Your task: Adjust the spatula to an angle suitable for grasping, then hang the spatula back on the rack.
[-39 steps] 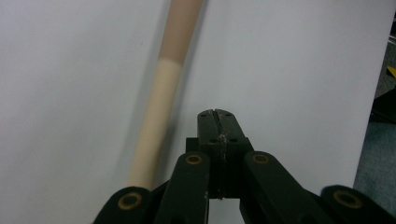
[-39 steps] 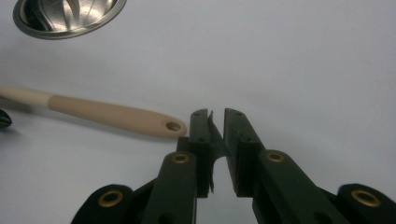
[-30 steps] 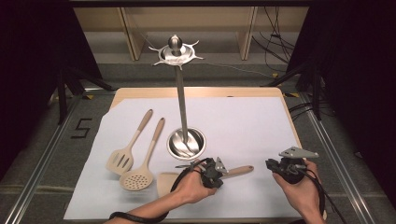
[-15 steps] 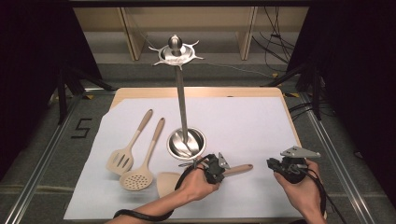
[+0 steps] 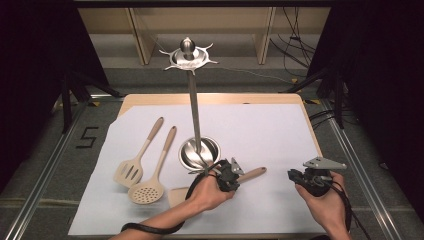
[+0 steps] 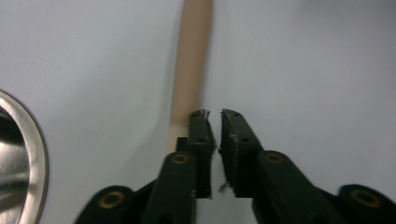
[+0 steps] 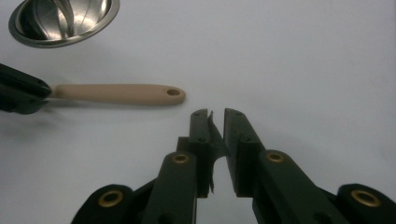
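Note:
A beige spatula lies flat on the white sheet, its handle [image 5: 252, 173] pointing right and its blade [image 5: 177, 196] beside the left hand. My left gripper [image 5: 239, 176] sits low over the handle's near end. In the left gripper view the handle [image 6: 191, 56] runs up beside the left jaw, outside the gap. The left gripper [image 6: 215, 113] has just been opening; its jaws stand a narrow slit apart with nothing between them. My right gripper [image 5: 291, 174] is held off to the right. In its own view the right gripper [image 7: 215, 113] is shut and empty, short of the handle's holed end [image 7: 116, 93].
A steel utensil stand rises mid-table from a bowl-shaped base [image 5: 200, 152] to a pronged top [image 5: 187, 55]. A slotted turner [image 5: 131, 170] and a round skimmer [image 5: 147, 190] lie at the left. The sheet's right half [image 5: 280, 135] is bare.
The left hand has shifted slightly up and to the right along the spatula handle. The spatula still lies on the sheet. The right hand has kept still.

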A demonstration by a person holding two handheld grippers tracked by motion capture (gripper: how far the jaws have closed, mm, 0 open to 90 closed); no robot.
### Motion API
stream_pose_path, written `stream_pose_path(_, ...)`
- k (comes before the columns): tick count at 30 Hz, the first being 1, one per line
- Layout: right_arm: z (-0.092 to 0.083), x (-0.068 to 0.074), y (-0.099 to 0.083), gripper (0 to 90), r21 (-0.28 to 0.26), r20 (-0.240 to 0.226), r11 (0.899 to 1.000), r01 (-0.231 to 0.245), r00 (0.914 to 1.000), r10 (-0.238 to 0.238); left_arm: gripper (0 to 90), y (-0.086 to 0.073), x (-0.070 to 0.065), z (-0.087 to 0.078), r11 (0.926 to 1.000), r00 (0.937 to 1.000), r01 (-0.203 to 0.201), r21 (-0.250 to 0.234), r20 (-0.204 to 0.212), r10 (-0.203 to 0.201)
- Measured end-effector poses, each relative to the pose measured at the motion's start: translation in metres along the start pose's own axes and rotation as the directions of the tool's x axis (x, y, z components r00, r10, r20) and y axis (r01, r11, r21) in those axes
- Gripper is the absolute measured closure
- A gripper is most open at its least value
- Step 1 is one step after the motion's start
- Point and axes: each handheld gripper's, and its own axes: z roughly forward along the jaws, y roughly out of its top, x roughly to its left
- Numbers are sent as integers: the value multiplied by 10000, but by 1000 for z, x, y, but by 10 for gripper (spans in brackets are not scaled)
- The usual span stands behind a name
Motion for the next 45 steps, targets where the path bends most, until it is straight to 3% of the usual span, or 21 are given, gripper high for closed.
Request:
stream_pose_path(4,-5,-1,1,812,25,-16,9990,-455,9990,455,648,-7,8,-23,9998,9998,-152,-108,83,153)
stream_pose_path(6,-4,-9,-1,806,-82,71,9999,84,9999,-83,594,-11,19,-32,9997,9997,-237,8,-112,237)
stream_pose_path(8,-5,-8,0,805,-59,69,9998,-202,9998,202,570,-12,23,-34,9995,9994,-309,-21,-127,309)
stream_pose_path(9,-5,-7,-1,802,-7,8,9993,-375,9993,375,540,-15,28,-35,10000,9999,-47,-84,-116,46)
stream_pose_path(16,-5,-8,0,801,-22,55,9996,-289,9996,289,491,-18,32,-36,10000,9997,48,-67,-222,-50)
stream_pose_path(17,-5,-8,1,801,-111,140,9999,-52,9999,53,487,-18,31,-35,10000,9999,51,-4,-146,-51)
stream_pose_path(20,-5,-6,4,801,-59,44,9993,-370,9993,370,487,-17,30,-33,10000,10000,64,26,-76,-64)
stream_pose_path(22,-2,-11,5,801,-237,-42,9995,207,9998,-208,488,-15,30,-30,9999,10000,83,80,-4,-83)
stream_pose_path(23,-2,-11,5,801,-237,-42,9995,207,9998,-208,488,-13,30,-29,9999,10000,80,125,-6,-80)
stream_pose_path(25,-3,-6,6,801,33,-31,9990,-440,9990,440,493,-10,30,-25,9998,9999,-11,210,109,9)
stream_pose_path(27,-3,-10,6,800,40,-120,9999,-137,9998,137,509,-6,28,-20,9985,9991,321,433,261,-333)
stream_pose_path(29,-4,-11,5,800,2,-134,10000,-96,9999,96,526,-4,28,-19,9978,9993,233,627,265,-250)
stream_pose_path(30,-5,-9,5,799,223,-75,9988,-446,9990,448,528,-3,28,-18,9961,9994,77,884,344,-107)
stream_pose_path(35,-6,-7,5,799,254,14,9985,-492,9988,492,543,1,30,-13,9847,9980,-443,1687,527,359)
stream_pose_path(36,-6,-8,4,799,179,-66,9995,-256,9996,257,556,1,27,-10,9832,9986,-82,1825,528,-15)
stream_pose_path(38,-6,-10,4,798,127,-62,9999,-7,10000,8,573,2,27,-5,9812,9986,-29,1932,521,-73)
stream_pose_path(40,-7,-9,4,798,221,22,9997,-143,9999,142,578,2,27,-4,9792,9988,-39,2029,492,-63)
stream_pose_path(42,-7,-9,4,798,213,1,9997,-73,10000,73,604,3,27,-1,9741,9989,-236,2249,447,139)
stream_pose_path(43,-8,-5,4,798,396,-40,9974,-601,9982,603,615,4,28,0,9679,9980,-488,2464,502,375)
stream_pose_path(44,-7,-5,4,797,405,-81,9974,-596,9982,600,628,3,26,2,9600,9969,-721,2706,486,612)
stream_pose_path(45,-7,-5,4,797,405,-81,9974,-596,9982,600,640,3,26,2,9600,9969,-721,2706,486,612)
